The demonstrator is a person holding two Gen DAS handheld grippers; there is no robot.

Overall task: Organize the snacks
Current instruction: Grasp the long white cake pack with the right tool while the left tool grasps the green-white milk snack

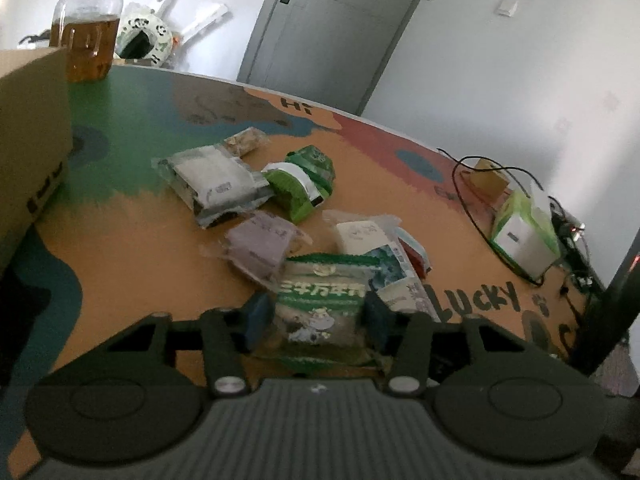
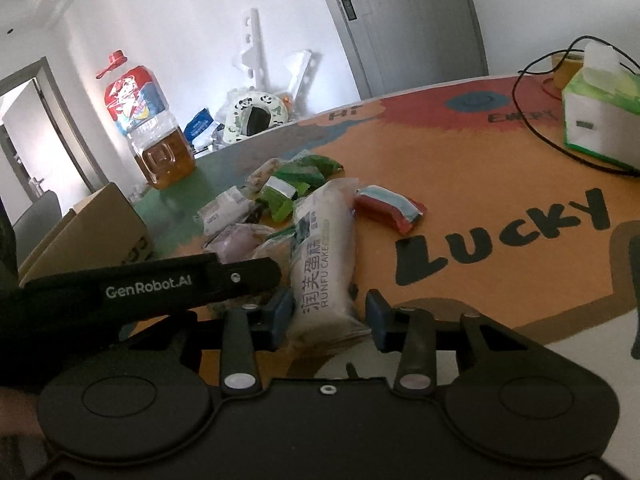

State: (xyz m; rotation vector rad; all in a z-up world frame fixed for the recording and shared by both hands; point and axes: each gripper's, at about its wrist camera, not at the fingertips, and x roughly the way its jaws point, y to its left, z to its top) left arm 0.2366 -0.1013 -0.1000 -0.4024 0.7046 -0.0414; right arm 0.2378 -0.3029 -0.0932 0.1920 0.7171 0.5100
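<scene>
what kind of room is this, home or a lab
Most likely a room in a home: a table with a colourful cartoon cover, a big jug of cooking oil, a tissue box and an ordinary grey door.

Black left tool (image 1: 318,314), black right tool (image 2: 330,318), blue pads, silver screws, white GenRobot.AI lettering

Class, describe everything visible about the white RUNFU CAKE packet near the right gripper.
The RUNFU CAKE packet is a long, soft-looking white plastic wrapper with dark Chinese characters and grey lettering. It lies flat on the table, its far end resting against the snack pile. Its near end sits between the right gripper fingers; contact is unclear.
</scene>
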